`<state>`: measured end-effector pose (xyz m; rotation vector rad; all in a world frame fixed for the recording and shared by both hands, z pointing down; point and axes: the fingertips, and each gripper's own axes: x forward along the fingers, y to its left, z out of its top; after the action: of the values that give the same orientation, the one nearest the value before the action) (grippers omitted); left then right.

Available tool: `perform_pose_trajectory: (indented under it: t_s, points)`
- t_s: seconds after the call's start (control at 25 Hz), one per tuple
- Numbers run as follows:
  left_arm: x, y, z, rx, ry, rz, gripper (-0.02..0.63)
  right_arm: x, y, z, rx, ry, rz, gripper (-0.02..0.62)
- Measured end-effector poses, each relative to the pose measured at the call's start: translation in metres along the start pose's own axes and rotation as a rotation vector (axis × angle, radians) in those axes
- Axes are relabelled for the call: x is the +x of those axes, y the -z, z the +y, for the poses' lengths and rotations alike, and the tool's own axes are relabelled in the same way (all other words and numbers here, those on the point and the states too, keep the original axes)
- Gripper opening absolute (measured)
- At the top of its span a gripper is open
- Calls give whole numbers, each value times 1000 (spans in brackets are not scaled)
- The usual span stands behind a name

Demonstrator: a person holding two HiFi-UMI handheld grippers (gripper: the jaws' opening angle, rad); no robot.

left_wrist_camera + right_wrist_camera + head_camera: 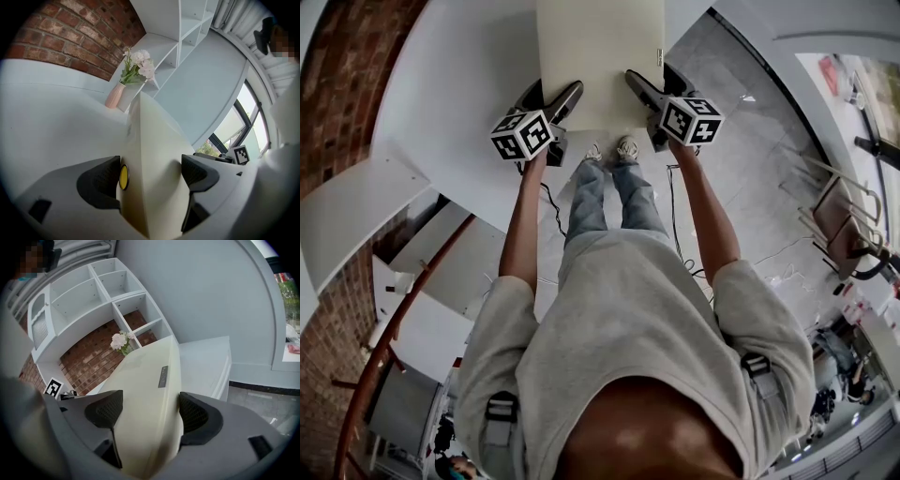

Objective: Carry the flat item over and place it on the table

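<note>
A flat cream panel (600, 56) is held out in front of me, above the white table (459, 103). My left gripper (564, 101) is shut on its near left corner and my right gripper (639, 87) is shut on its near right corner. In the left gripper view the cream panel (152, 154) runs edge-on between the black pads (101, 185). In the right gripper view the cream panel (145, 399) fills the gap between the jaws, with a small grey label on its edge. The panel's far end is cut off at the top of the head view.
A pink vase of white flowers (129, 77) stands at the table's far end by a brick wall (70, 40). White cubby shelves (93, 296) rise behind. A lower white step (206, 364) lies to the right, with grey floor (750, 169), cables and chairs (844, 225) beyond.
</note>
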<state>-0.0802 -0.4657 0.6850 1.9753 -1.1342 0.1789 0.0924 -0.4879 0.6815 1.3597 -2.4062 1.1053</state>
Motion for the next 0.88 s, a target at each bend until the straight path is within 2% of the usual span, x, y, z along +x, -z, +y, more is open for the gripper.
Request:
perform_pose_trajectory:
  t_s: [0.88]
  points:
    - [63, -52, 39, -44, -4, 22, 411, 75, -46, -32, 13, 26, 43, 394]
